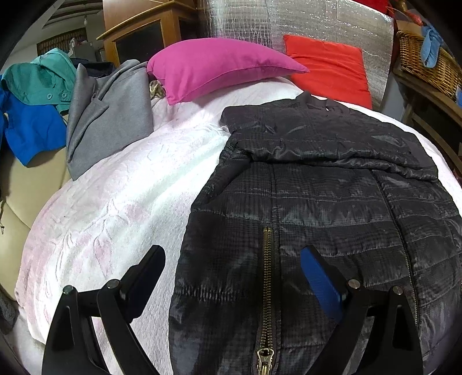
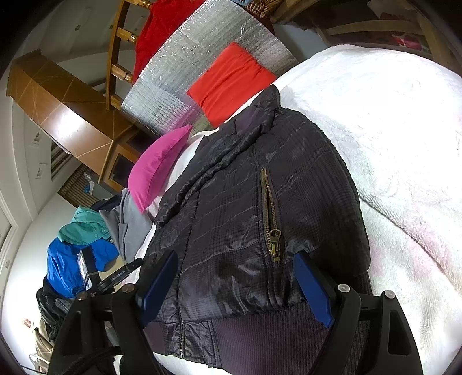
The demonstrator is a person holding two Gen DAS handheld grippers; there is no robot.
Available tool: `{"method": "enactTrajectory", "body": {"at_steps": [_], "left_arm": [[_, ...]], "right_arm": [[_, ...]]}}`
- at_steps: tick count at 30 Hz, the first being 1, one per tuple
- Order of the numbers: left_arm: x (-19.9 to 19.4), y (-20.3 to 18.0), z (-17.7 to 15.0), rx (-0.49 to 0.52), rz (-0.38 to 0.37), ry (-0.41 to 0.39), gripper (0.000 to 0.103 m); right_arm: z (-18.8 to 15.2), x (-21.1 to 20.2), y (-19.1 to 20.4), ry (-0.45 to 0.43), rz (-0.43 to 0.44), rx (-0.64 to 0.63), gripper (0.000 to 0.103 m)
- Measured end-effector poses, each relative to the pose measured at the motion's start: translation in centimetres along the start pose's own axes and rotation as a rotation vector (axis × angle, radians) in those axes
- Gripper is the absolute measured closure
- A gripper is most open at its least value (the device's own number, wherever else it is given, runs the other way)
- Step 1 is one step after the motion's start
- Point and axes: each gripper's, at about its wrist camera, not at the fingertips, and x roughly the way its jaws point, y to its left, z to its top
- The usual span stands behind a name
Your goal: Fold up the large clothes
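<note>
A black quilted jacket (image 1: 332, 184) lies spread on the white bedspread (image 1: 121, 202), collar towards the pillows, with one sleeve (image 1: 332, 141) folded across its chest. My left gripper (image 1: 234, 256) hovers open over the jacket's left side, a brass pocket zipper (image 1: 267, 274) between its fingers, which grip nothing. In the right wrist view the same jacket (image 2: 231, 187) fills the middle. My right gripper (image 2: 235, 262) stands open just above the ribbed hem (image 2: 260, 331), beside another brass zipper (image 2: 273, 225). Its blue pads are well apart and hold no cloth.
A pink pillow (image 1: 219, 66) and a red pillow (image 1: 329, 66) lie at the bed's head against a silver foil panel (image 1: 303, 23). Grey (image 1: 109, 115), teal (image 1: 40, 78) and blue (image 1: 31, 129) garments are piled at the left. A wicker basket (image 1: 427, 57) stands at the right.
</note>
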Motion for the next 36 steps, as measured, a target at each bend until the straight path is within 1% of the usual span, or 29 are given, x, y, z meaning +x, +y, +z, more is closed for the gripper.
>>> {"method": "enactTrajectory", "body": {"at_steps": [2,3,4,5,9,10,11,12,13,15,18,20,21,22,23,24,25,26,27,28,29,30,31,32,33,34,35,36], "left_arm": [[0.2,0.1,0.6,0.02,-0.018,-0.004,0.008],[0.4,0.2,1.2,0.03,-0.032,-0.01,0.008],[0.6,0.3,1.8,0.035,-0.047,-0.013,0.008],[1.0,0.5,2.8,0.037,-0.072,-0.015,0.008],[3.7,1.2,7.7,-0.025,-0.179,-0.012,0.008],[4.8,1.3,9.2,-0.046,-0.195,-0.007,0.008],[5.8,1.2,10.3,-0.061,-0.209,0.003,0.008],[7.1,1.1,11.5,-0.072,-0.232,0.021,0.008],[8.6,1.1,12.7,-0.092,-0.256,0.047,0.008],[11.2,1.0,14.4,-0.146,-0.261,0.088,0.008],[13.6,0.4,15.6,-0.165,-0.281,0.115,0.008],[15.2,-0.1,15.8,-0.15,-0.273,0.134,0.008],[16.0,-0.3,15.7,-0.145,-0.268,0.151,0.008],[16.7,-0.5,15.5,-0.14,-0.261,0.168,0.008],[17.4,-0.7,15.2,-0.128,-0.252,0.185,0.023],[17.8,-0.8,15.0,-0.1,-0.229,0.188,0.037],[17.8,-0.8,14.9,-0.086,-0.223,0.178,0.042],[17.5,-0.6,14.9,-0.083,-0.236,0.157,0.05],[17.2,-0.4,14.9,-0.079,-0.244,0.149,0.053],[16.9,-0.2,14.9,-0.069,-0.25,0.14,0.056],[16.5,0.0,15.0,-0.053,-0.249,0.124,0.056],[16.1,0.2,15.2,-0.038,-0.251,0.11,0.056],[15.8,0.4,15.4,-0.028,-0.263,0.099,0.055],[15.5,0.9,15.7,-0.035,-0.275,0.086,0.051],[15.2,1.6,16.3,-0.06,-0.285,0.063,0.039],[15.1,2.1,16.7,-0.088,-0.292,0.044,0.02],[15.0,2.8,17.2,-0.13,-0.303,0.012,0.012],[15.2,3.2,17.6,-0.154,-0.309,-0.007,0.012]], "right_arm": [[0.6,0.4,-0.3,0.035,0.014,0.028,0.019],[1.7,0.5,-0.1,0.052,0.01,0.021,0.019],[2.5,0.5,0.1,0.048,0.01,0.011,0.018],[3.9,0.5,0.5,0.036,0.013,-0.006,0.019],[12.3,2.3,1.9,-0.027,0.009,-0.092,0.019],[14.1,3.3,1.9,-0.031,-0.002,-0.098,0.018],[16.9,5.4,1.4,-0.023,-0.039,-0.097,0.018],[18.9,7.3,0.8,-0.009,-0.069,-0.093,0.018],[20.1,8.7,0.2,0.009,-0.083,-0.086,0.018],[23.2,13.1,-1.8,0.065,-0.128,-0.044,0.018],[25.1,17.3,-3.9,0.102,-0.135,0.018,0.018],[25.2,19.3,-4.2,0.126,-0.128,0.01,0.018],[25.1,20.4,-4.2,0.153,-0.121,0.0,0.019],[24.8,21.1,-4.0,0.178,-0.136,-0.029,0.025],[24.4,22.0,-3.5,0.215,-0.185,-0.091,0.041],[24.1,22.3,-3.3,0.249,-0.211,-0.13,0.064],[24.3,22.1,-3.0,0.246,-0.215,-0.157,0.07],[24.5,21.6,-2.7,0.24,-0.226,-0.181,0.073],[24.8,21.1,-2.3,0.235,-0.233,-0.199,0.074],[25.0,21.0,-2.0,0.238,-0.234,-0.208,0.074],[25.2,21.0,-1.7,0.249,-0.233,-0.226,0.074],[25.5,20.9,-1.3,0.247,-0.226,-0.246,0.068],[25.7,20.6,-1.0,0.23,-0.217,-0.247,0.055],[26.2,20.1,-1.0,0.2,-0.19,-0.227,0.043],[27.0,19.5,-1.3,0.147,-0.169,-0.198,0.024],[27.9,19.3,-1.5,0.108,-0.162,-0.176,0.02],[28.8,19.0,-2.1,0.06,-0.152,-0.14,0.02],[30.0,19.7,-3.1,0.039,-0.152,-0.084,0.02]]}}
